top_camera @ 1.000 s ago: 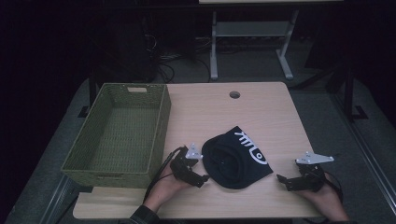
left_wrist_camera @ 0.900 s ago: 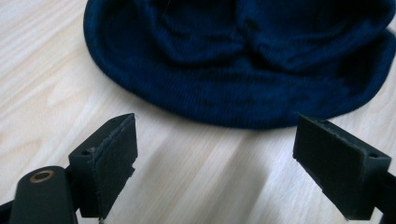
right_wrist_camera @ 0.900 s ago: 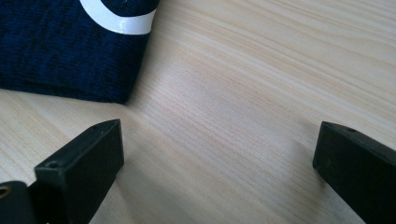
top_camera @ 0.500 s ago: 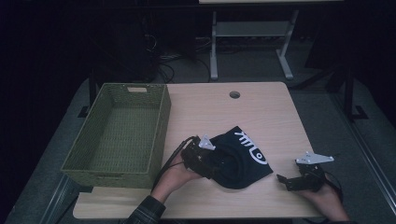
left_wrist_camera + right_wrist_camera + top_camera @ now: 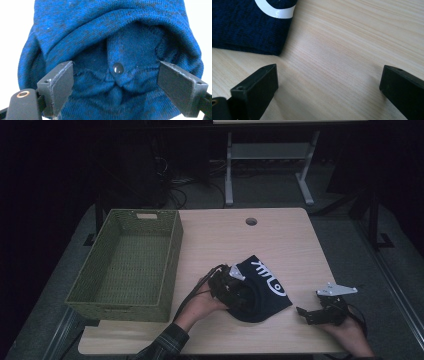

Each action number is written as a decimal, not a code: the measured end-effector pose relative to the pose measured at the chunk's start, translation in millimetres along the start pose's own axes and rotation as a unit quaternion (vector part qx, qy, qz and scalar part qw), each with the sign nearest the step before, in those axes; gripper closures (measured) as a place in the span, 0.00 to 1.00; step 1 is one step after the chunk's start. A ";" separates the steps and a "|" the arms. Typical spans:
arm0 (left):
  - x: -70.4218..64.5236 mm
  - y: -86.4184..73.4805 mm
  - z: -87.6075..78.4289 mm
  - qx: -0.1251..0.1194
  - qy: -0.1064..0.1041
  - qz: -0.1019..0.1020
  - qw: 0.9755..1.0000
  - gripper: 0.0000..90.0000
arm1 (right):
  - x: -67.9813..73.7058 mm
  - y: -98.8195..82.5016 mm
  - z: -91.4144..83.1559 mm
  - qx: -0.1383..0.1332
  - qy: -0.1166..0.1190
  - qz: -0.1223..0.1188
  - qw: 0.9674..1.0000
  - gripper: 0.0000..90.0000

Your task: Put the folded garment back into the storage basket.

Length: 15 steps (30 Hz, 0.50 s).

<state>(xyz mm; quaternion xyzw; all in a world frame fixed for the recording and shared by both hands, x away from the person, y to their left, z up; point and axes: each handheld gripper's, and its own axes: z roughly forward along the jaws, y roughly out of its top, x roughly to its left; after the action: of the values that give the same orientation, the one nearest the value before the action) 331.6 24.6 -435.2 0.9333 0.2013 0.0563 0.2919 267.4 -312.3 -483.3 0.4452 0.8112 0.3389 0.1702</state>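
A dark blue knit hat (image 5: pixel 262 285) with a white printed mark lies on the wooden table near its front edge. My left gripper (image 5: pixel 239 295) reaches over the hat's left side and stands open. In the left gripper view its jaws are spread either side of the hat's (image 5: pixel 117 50) folded inside, where a small dark stud (image 5: pixel 118 67) shows. My right gripper (image 5: pixel 305 312) rests low on the table to the right of the hat, open, with bare wood between its jaws. The hat's corner (image 5: pixel 249 27) lies just ahead of it at the upper left.
A green woven basket (image 5: pixel 172 265) stands empty on the table's left side. A round cable hole (image 5: pixel 251 221) sits near the table's far edge. Beyond the table are a white metal frame (image 5: pixel 270 155) and cables on the dark floor.
My left gripper has moved right from the hat's left edge onto the hat. The right gripper has stayed where it was.
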 end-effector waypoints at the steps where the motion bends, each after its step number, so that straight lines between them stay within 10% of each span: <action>1: -0.4 0.4 3.0 0.004 -0.001 0.002 1.000 0.15 | -0.1 0.0 -0.1 0.000 0.000 -0.001 1.000 0.02; 15: 1.4 -4.7 19.6 0.030 -0.012 0.006 0.999 0.16 | 0.0 0.0 -0.1 0.000 0.000 0.000 1.000 0.02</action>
<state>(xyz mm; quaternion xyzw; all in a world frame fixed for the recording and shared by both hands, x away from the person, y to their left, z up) 335.6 18.4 -454.1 0.9435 0.1938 0.0412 0.2656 267.4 -312.3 -483.3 0.4452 0.8113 0.3384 0.1701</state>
